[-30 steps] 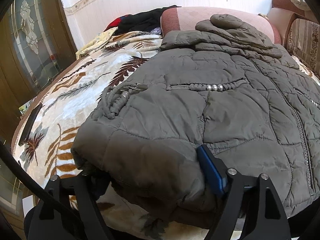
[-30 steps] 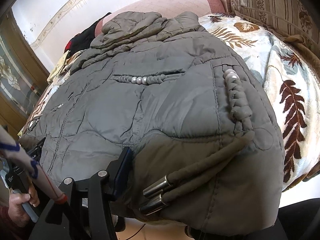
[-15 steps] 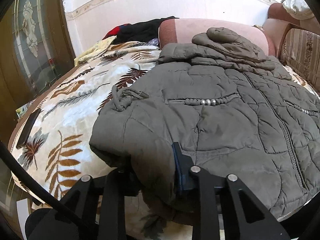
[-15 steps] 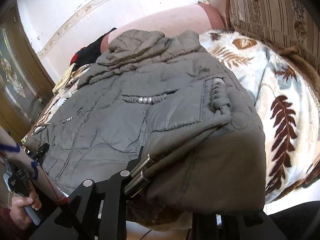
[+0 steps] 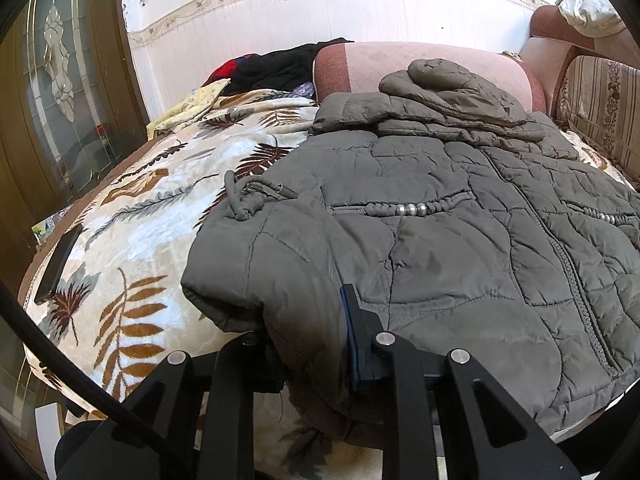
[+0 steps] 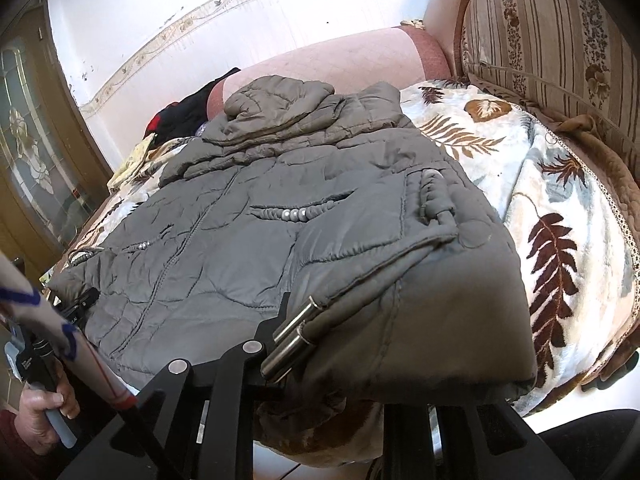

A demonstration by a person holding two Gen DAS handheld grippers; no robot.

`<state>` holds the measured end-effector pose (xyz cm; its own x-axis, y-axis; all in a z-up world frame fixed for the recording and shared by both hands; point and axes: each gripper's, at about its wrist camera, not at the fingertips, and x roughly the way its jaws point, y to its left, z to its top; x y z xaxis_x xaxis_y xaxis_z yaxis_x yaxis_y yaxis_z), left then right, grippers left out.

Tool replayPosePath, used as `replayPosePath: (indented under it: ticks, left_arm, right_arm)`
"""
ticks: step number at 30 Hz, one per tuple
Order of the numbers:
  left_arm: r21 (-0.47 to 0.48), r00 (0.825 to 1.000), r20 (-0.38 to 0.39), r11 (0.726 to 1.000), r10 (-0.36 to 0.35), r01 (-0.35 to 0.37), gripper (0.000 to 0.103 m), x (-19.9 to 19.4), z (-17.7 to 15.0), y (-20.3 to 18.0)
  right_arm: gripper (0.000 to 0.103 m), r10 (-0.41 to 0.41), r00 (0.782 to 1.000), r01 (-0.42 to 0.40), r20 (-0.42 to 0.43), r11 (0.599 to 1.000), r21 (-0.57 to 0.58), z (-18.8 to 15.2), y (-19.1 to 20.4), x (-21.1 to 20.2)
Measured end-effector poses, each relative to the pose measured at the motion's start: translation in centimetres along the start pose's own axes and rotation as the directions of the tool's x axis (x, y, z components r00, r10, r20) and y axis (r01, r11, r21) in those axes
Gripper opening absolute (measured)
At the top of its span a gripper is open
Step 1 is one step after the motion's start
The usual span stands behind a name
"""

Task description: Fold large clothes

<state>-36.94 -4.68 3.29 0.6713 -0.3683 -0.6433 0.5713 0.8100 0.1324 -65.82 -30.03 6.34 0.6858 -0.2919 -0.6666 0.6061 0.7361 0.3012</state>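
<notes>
1. The left gripper has its jaws clamped on the near hem corner of the grey quilted jacket; a thick fold of fabric bulges up between the two fingers, and the blue pad of the right-hand finger presses into it

2. Ahead of the left jaws the jacket lies spread, front up, over the leaf-patterned blanket, its hood bunched at the far end against the pink bolster

3. To the left of those jaws, past the blanket's edge, a dark flat object lies on the bed rim; what it is cannot be told

4. The right gripper is closed on the jacket's other hem corner; the fabric drapes over and hides the right-hand finger, so the grip shows mainly at the left finger, where the cloth is pinched

5. Two metal cord tips of the hem drawstring rest just at the left finger of the right jaws

6. Ahead of the right jaws a beaded pocket trim crosses the jacket front; to the right lies bare blanket, and beyond it a striped cushion

7. Far left of the right jaws, a person's hand grips the handle of the other gripper

8. No open container shows in either view; a heap of dark and red clothes sits beyond the blanket, far ahead of the left jaws
</notes>
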Motion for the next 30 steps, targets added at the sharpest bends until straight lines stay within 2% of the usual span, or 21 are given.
replayPosePath:
  ticks: [8, 14, 20, 26, 30]
  left_arm:
    - [0.003, 0.999, 0.043, 0.999, -0.033, 0.033, 0.02, -1.6, 2.0, 0.3]
    - [0.004, 0.993, 0.093, 0.998, -0.067, 0.067, 0.02, -3.1, 5.3, 0.8]
    - [-0.006, 0.983, 0.151, 0.994, -0.103, 0.105, 0.02, -4.3, 10.7, 1.5]
    - [-0.012, 0.972, 0.186, 0.988, -0.146, 0.151, 0.021, -4.1, 17.4, 1.5]
    - [-0.03, 0.966, 0.192, 0.983, -0.172, 0.181, 0.024, -2.4, 22.9, 1.3]
  right_arm:
    - [0.02, 0.012, 0.999, -0.011, 0.032, 1.0, -0.024, 1.5, 0.6, -1.0]
    - [0.02, 0.039, 0.995, -0.035, 0.092, 0.998, -0.045, 4.4, 1.1, -2.8]
    - [0.02, 0.071, 0.985, -0.062, 0.155, 0.996, -0.067, 8.6, 1.8, -4.2]
    - [0.02, 0.101, 0.972, -0.093, 0.212, 0.994, -0.05, 15.2, 1.6, -4.2]
    - [0.02, 0.09, 0.967, -0.079, 0.238, 0.995, -0.055, 20.2, 1.8, -2.8]
